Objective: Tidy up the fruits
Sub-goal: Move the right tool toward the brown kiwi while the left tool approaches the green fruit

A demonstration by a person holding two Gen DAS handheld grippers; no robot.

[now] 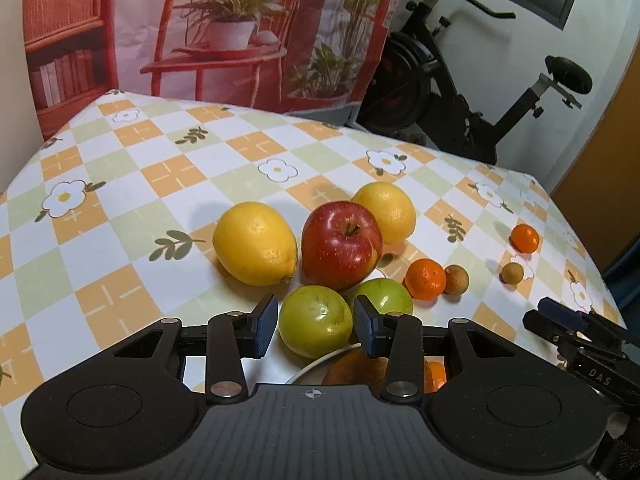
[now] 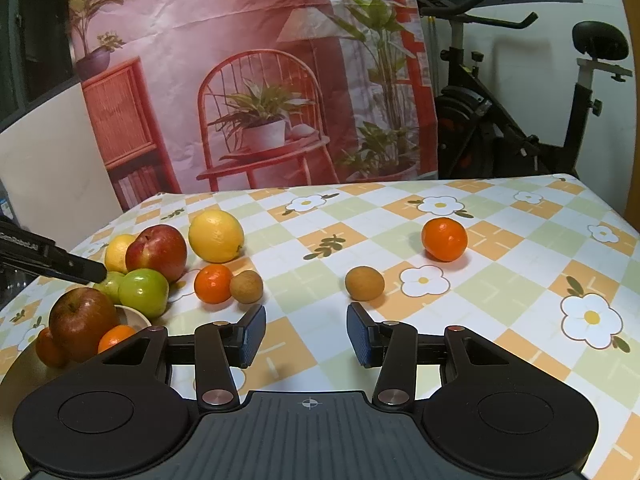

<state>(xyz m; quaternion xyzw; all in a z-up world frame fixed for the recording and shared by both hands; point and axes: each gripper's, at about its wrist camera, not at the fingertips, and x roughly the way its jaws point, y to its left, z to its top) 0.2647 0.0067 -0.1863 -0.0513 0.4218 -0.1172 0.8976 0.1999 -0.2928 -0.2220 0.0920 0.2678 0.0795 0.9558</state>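
Left gripper (image 1: 315, 325) pinches a round green apple (image 1: 315, 321), just in front of the glossy red apple (image 1: 340, 245). Right gripper (image 2: 306, 335) spread, empty; small brown round fruit (image 2: 364, 283) just beyond it, well right of that apple

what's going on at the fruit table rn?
A person with two claws is sorting fruit. The left claw has a green apple between its fingers; whether the pads press it is unclear. The right claw is open and empty, near a brown fruit. A plate already holds some fruit.
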